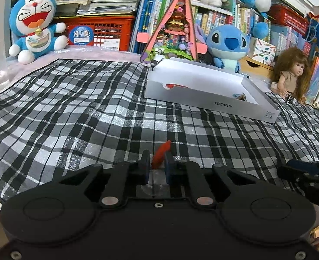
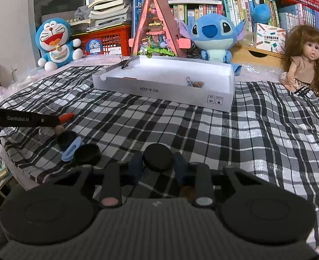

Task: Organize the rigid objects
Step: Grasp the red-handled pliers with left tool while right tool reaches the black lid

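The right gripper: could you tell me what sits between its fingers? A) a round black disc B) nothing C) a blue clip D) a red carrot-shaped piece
A: in the right wrist view, the right gripper has its blue pads against the sides of a round black disc.

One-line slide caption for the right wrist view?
Right gripper shut on black round lid, white box ahead on checked cloth.
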Action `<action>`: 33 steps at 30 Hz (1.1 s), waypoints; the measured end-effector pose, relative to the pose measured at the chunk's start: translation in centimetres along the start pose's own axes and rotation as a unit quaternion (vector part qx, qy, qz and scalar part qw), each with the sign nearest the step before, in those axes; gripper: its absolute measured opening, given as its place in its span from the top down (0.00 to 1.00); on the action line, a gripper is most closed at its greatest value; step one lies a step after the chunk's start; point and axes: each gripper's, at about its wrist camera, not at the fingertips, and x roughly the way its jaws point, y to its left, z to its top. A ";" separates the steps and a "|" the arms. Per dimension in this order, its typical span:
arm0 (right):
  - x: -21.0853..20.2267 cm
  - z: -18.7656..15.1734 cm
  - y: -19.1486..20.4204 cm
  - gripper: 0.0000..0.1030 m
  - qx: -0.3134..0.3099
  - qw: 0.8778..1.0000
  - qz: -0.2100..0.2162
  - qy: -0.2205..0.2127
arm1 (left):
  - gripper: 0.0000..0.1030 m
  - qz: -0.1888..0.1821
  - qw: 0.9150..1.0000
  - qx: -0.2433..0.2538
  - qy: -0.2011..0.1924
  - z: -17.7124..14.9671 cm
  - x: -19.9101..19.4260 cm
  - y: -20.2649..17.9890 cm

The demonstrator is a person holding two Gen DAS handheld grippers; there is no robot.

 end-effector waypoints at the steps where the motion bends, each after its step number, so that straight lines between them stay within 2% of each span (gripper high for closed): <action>1: 0.0 0.0 0.0 0.65 -0.001 1.000 -0.001 -0.001 | 0.86 0.002 1.000 0.000 0.001 0.0 0.1 0.0; 4: 0.1 0.1 -0.1 0.65 0.004 1.000 -0.003 0.000 | 0.80 0.012 1.000 -0.001 0.009 0.2 0.5 0.2; 6: 0.2 0.0 -0.3 0.65 0.011 1.000 -0.002 0.002 | 0.71 0.018 1.000 0.001 0.008 0.2 0.5 0.4; 8: 0.3 0.0 -0.4 0.64 0.014 1.000 -0.003 0.003 | 0.67 0.029 1.000 0.009 0.006 0.3 0.5 0.6; 12: 0.3 -0.1 -0.4 0.64 0.014 1.000 -0.003 0.004 | 0.65 0.054 0.998 0.006 0.012 0.7 0.8 1.7; 15: 0.3 -0.2 -0.5 0.64 0.014 1.000 -0.004 0.004 | 0.65 0.059 0.998 0.000 0.016 1.2 1.1 2.4; 22: 0.5 -0.2 -0.5 0.64 0.016 1.000 -0.006 0.004 | 0.59 0.041 0.999 0.011 0.015 1.1 1.1 1.5; 24: 0.5 -0.2 -0.5 0.64 0.016 1.000 -0.006 0.003 | 0.51 0.028 0.999 0.012 0.016 0.9 0.9 1.0; 26: 0.5 -0.2 -0.5 0.64 0.017 1.000 -0.007 0.002 | 0.47 0.021 1.000 0.015 0.015 0.8 0.9 0.3; 29: 0.5 -0.2 -0.6 0.64 0.021 1.000 -0.009 0.002 | 0.40 0.027 0.999 0.014 0.017 0.8 1.4 -0.6; 33: 0.5 -0.2 -0.6 0.64 0.024 1.000 -0.012 0.001 | 0.39 0.041 0.999 0.009 0.015 0.9 2.1 -1.2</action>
